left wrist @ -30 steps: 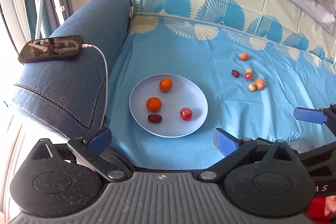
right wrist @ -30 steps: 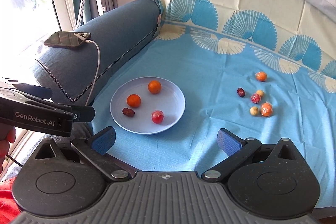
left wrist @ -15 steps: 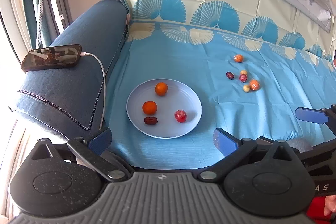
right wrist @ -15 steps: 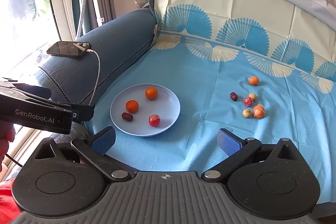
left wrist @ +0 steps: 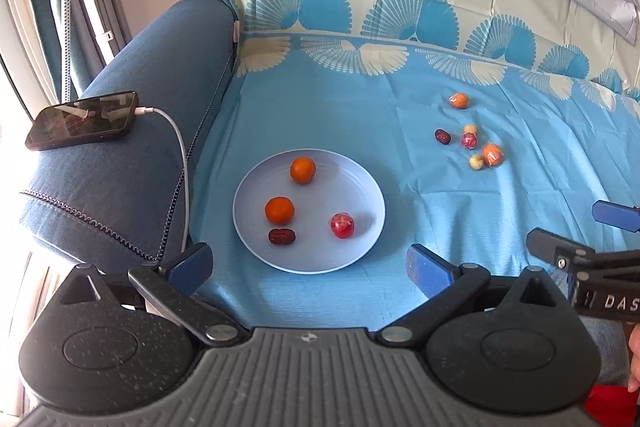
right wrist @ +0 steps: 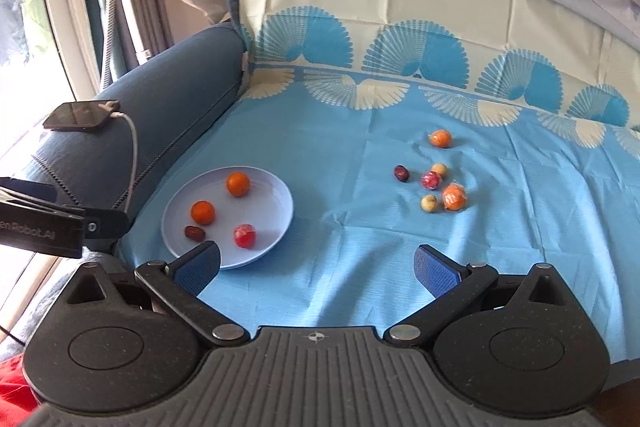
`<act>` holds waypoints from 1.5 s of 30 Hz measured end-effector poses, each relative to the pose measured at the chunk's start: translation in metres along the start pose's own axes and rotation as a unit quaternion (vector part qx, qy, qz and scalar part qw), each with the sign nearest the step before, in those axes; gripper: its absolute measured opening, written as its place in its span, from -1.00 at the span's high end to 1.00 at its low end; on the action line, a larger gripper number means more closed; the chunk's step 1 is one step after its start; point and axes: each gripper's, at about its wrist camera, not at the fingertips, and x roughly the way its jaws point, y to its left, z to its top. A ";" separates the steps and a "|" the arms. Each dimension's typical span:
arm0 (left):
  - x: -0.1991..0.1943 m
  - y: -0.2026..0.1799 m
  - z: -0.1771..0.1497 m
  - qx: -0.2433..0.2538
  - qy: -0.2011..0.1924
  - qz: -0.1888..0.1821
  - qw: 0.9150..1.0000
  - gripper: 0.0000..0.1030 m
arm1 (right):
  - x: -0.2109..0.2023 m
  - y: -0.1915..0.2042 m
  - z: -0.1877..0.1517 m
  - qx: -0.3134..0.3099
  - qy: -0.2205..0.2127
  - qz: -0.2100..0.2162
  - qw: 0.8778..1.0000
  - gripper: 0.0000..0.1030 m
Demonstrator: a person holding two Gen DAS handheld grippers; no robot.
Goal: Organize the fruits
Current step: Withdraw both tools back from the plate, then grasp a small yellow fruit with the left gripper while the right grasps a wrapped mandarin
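Blue fan-print cloth [left wrist: 328,123] covers the sofa seat where I see a pale plate [left wrist: 360,187] holding two oranges [left wrist: 303,170], a wrapped red fruit [left wrist: 341,225] and a dark date [left wrist: 281,236], while six more small fruits [right wrist: 454,197] lie scattered well apart to its right. My left gripper [left wrist: 308,265] and right gripper [right wrist: 318,263] both hover near the plate's front rim with jaws spread wide, holding nothing. A charging phone [left wrist: 82,120] rests on the denim armrest [left wrist: 132,163].
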 end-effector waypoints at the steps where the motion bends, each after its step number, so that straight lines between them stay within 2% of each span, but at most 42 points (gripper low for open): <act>1: 0.005 -0.003 0.003 0.003 0.004 -0.001 1.000 -0.99 | 0.006 -0.010 0.000 0.009 -0.002 -0.013 1.000 -0.99; 5: 0.029 -0.019 0.015 0.010 0.027 -0.010 1.000 -0.99 | 0.045 -0.055 0.000 0.037 -0.014 -0.076 0.996 -0.99; 8: 0.048 -0.032 0.023 0.021 0.038 -0.006 0.999 -0.99 | 0.085 -0.089 -0.003 0.027 -0.019 -0.120 0.992 -0.99; 13: 0.083 -0.053 0.039 0.031 0.058 -0.003 0.998 -0.99 | 0.166 -0.133 -0.010 0.006 -0.003 -0.162 0.987 -0.99; 18: 0.121 -0.077 0.057 0.046 0.069 -0.004 0.997 -0.99 | 0.238 -0.152 -0.013 -0.009 0.018 -0.164 0.986 -0.99; 23: 0.165 -0.110 0.073 0.071 0.068 -0.009 0.995 -0.99 | 0.283 -0.163 -0.007 -0.019 0.013 -0.150 0.988 -0.99; 27: 0.201 -0.137 0.081 0.081 0.058 -0.026 0.995 -0.99 | 0.296 -0.178 0.006 -0.026 -0.002 -0.135 0.991 -0.98; 31: 0.240 -0.174 0.086 0.102 0.046 -0.067 0.991 -0.99 | 0.297 -0.214 0.014 0.029 0.003 -0.120 0.992 -0.96; 35: 0.275 -0.215 0.088 0.136 0.043 -0.100 0.985 -0.99 | 0.294 -0.245 0.011 0.069 0.012 -0.099 0.993 -0.87; 37: 0.287 -0.229 0.090 0.144 0.041 -0.116 0.982 -0.99 | 0.290 -0.249 0.009 0.064 0.010 -0.089 0.994 -0.79; 40: 0.302 -0.246 0.091 0.151 0.045 -0.135 0.978 -0.96 | 0.289 -0.250 0.007 0.054 0.008 -0.085 0.995 -0.77; 41: 0.306 -0.250 0.091 0.152 0.049 -0.139 0.977 -0.80 | 0.289 -0.249 0.007 0.051 0.007 -0.086 0.995 -0.78; 42: 0.312 -0.254 0.092 0.153 0.059 -0.144 0.976 -0.45 | 0.289 -0.248 0.006 0.050 0.006 -0.088 0.995 -0.77; 43: 0.318 -0.257 0.092 0.155 0.072 -0.150 0.974 -0.26 | 0.288 -0.246 0.006 0.048 0.004 -0.091 0.995 -0.66; 44: 0.321 -0.261 0.093 0.154 0.074 -0.147 0.974 -0.18 | 0.287 -0.245 0.007 0.046 0.001 -0.092 0.995 -0.58; 45: 0.320 -0.262 0.093 0.154 0.062 -0.151 0.975 0.19 | 0.286 -0.243 0.007 0.044 -0.001 -0.095 0.995 -0.37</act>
